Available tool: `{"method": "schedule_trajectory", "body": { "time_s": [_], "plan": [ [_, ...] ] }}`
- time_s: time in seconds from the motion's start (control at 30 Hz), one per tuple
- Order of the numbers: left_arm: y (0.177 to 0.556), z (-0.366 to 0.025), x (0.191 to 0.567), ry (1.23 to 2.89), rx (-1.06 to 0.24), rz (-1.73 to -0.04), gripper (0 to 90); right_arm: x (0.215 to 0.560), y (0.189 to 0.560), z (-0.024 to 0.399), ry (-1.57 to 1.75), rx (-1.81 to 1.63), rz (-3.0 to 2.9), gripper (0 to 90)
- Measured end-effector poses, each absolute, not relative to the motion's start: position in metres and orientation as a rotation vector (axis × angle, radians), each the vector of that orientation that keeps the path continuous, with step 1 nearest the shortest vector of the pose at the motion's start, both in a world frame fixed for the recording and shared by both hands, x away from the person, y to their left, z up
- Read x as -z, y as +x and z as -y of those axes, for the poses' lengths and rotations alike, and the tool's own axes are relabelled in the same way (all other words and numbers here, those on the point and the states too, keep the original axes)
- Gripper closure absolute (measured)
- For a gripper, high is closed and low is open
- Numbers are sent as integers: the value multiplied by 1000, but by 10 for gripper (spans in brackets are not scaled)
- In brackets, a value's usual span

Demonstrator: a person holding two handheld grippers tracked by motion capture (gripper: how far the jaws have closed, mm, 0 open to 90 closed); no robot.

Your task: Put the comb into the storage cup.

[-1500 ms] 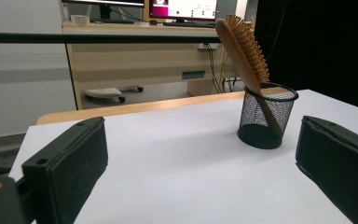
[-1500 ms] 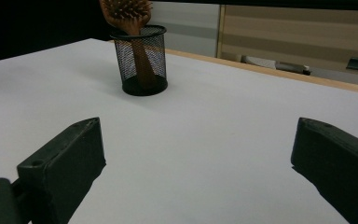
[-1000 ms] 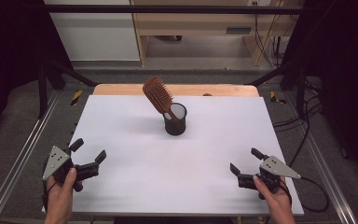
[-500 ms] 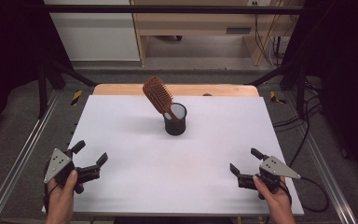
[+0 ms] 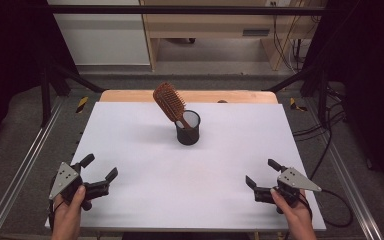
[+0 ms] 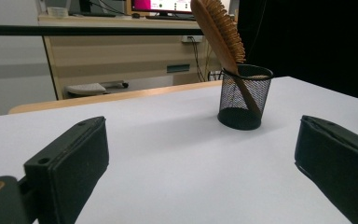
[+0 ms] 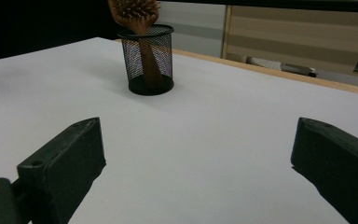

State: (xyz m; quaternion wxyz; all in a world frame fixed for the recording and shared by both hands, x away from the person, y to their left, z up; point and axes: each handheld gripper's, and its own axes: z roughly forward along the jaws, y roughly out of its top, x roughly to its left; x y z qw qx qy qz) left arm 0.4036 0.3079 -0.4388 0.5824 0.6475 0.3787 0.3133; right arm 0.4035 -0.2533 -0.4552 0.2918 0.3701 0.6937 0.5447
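Near the table's middle, hairbrush leans in mesh cup.

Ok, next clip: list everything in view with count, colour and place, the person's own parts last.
hairbrush: 1, brown wood, handle down in the cup, leaning left
mesh cup: 1, black, upright at table centre, toward the far side
table: 1, white top, wooden far edge
left gripper: 1, black, near left corner, fingers open, holding nothing
right gripper: 1, black, near right corner, fingers open, holding nothing
hands: 2, each holding a gripper at the near edge
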Motion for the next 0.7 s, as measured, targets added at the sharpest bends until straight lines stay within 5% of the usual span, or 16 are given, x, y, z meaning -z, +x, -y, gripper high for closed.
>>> {"method": "schedule_trajectory", "body": {
  "time_s": [0.7],
  "plan": [
    [392, -313, 444, 1477, -738, -904, 30, 456, 403, 250, 975, -1483, -1852, 31]
  ]
}}
